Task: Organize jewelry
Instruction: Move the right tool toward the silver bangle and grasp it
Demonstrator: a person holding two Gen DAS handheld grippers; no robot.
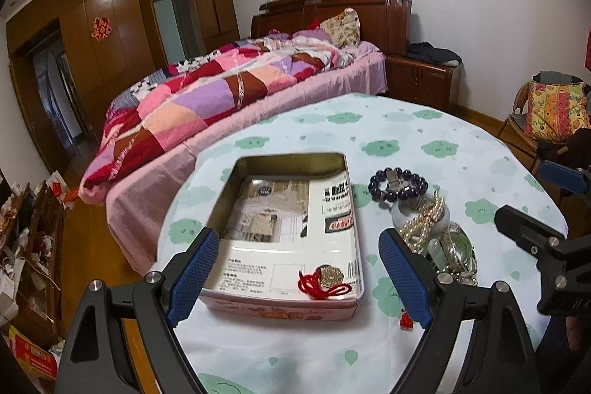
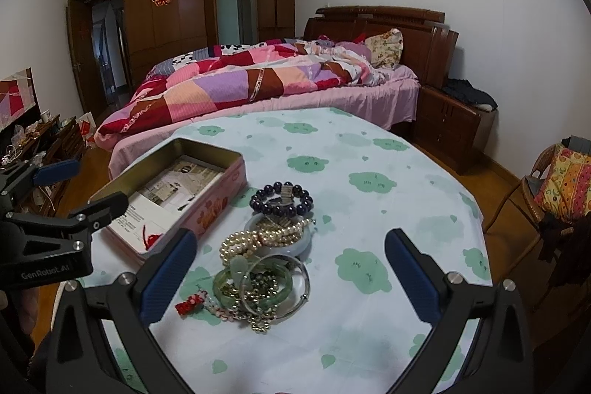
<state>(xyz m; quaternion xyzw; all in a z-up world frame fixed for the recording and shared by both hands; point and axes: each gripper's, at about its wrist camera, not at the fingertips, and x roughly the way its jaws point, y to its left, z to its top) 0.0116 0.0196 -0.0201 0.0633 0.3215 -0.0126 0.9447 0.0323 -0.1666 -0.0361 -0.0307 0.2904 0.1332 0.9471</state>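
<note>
An open pink tin box (image 1: 284,305) lined with printed paper sits on the table; a coin charm on red cord (image 1: 325,281) lies in its near right corner. My left gripper (image 1: 299,268) is open and empty just above the box's near end. Right of the box lies a jewelry pile: a dark purple bead bracelet (image 2: 281,199), a pearl strand (image 2: 258,235), a pale jade bangle (image 2: 284,248), green bangles (image 2: 255,287) and a red tassel charm (image 2: 190,303). My right gripper (image 2: 291,272) is open and empty, over the pile's near side.
The round table has a white cloth with green clouds (image 2: 369,183). A bed with a patchwork quilt (image 2: 240,80) stands behind it. A wicker chair with a cushion (image 2: 561,187) is at the right, and cluttered shelves (image 1: 33,231) at the left.
</note>
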